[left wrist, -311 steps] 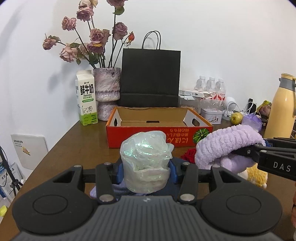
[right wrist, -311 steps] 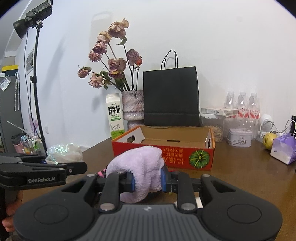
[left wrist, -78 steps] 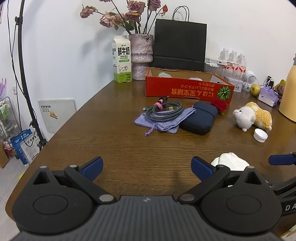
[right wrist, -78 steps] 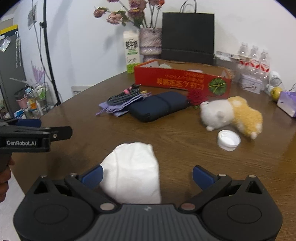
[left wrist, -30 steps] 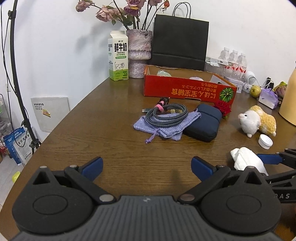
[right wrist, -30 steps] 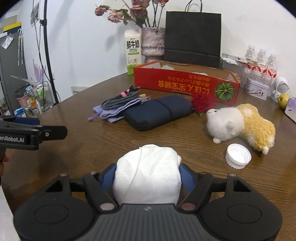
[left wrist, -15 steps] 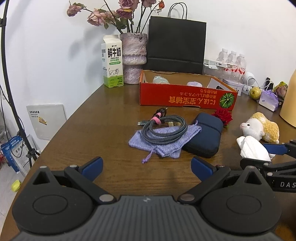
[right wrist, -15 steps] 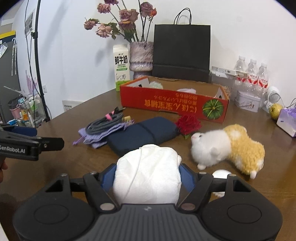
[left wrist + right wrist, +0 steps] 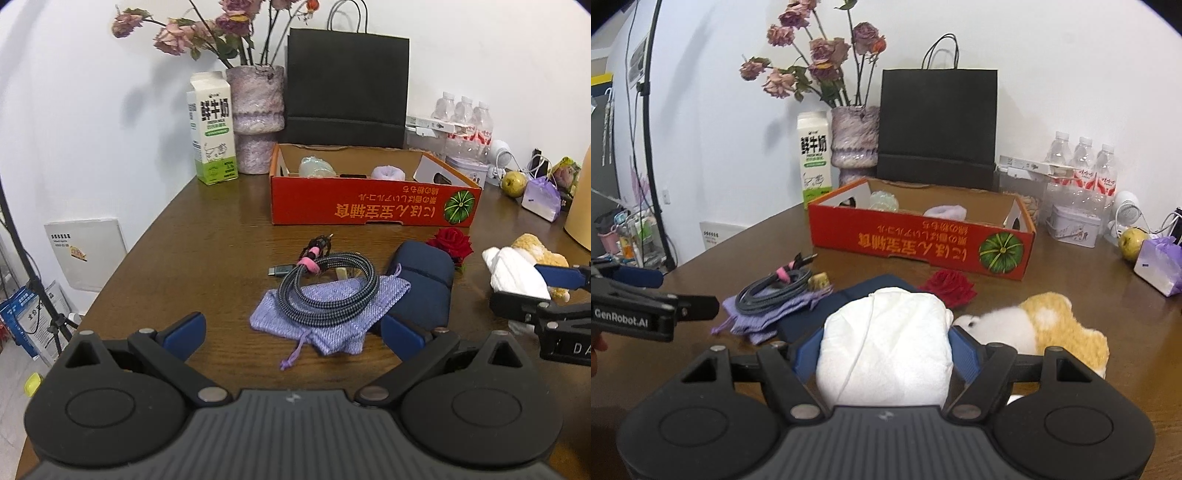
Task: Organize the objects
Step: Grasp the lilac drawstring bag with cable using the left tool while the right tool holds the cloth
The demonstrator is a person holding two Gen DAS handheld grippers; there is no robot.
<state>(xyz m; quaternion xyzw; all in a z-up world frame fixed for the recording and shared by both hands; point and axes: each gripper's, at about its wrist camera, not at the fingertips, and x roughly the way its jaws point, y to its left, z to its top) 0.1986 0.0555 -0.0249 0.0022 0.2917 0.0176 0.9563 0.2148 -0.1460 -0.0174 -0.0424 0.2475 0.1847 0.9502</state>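
My right gripper [image 9: 884,354] is shut on a white cloth bundle [image 9: 886,350] and holds it above the table; the bundle also shows in the left wrist view [image 9: 517,275]. My left gripper [image 9: 291,332] is open and empty, just short of a coiled grey cable [image 9: 328,284] that lies on a purple pouch [image 9: 332,314]. A navy case [image 9: 424,288] lies beside the pouch. The red cardboard box [image 9: 373,206] stands behind them and holds a shiny clear bundle [image 9: 316,168] and a lilac cloth [image 9: 384,172].
A red rose [image 9: 450,245] and a white and yellow plush toy [image 9: 1034,332] lie right of the case. A milk carton [image 9: 212,147], a flower vase [image 9: 258,122], a black paper bag [image 9: 347,85] and water bottles [image 9: 1082,166] stand at the back.
My right gripper closed on the white bundle, lifted it and carried it forward toward the box. My left gripper stayed open and moved forward toward the cable and pouch.
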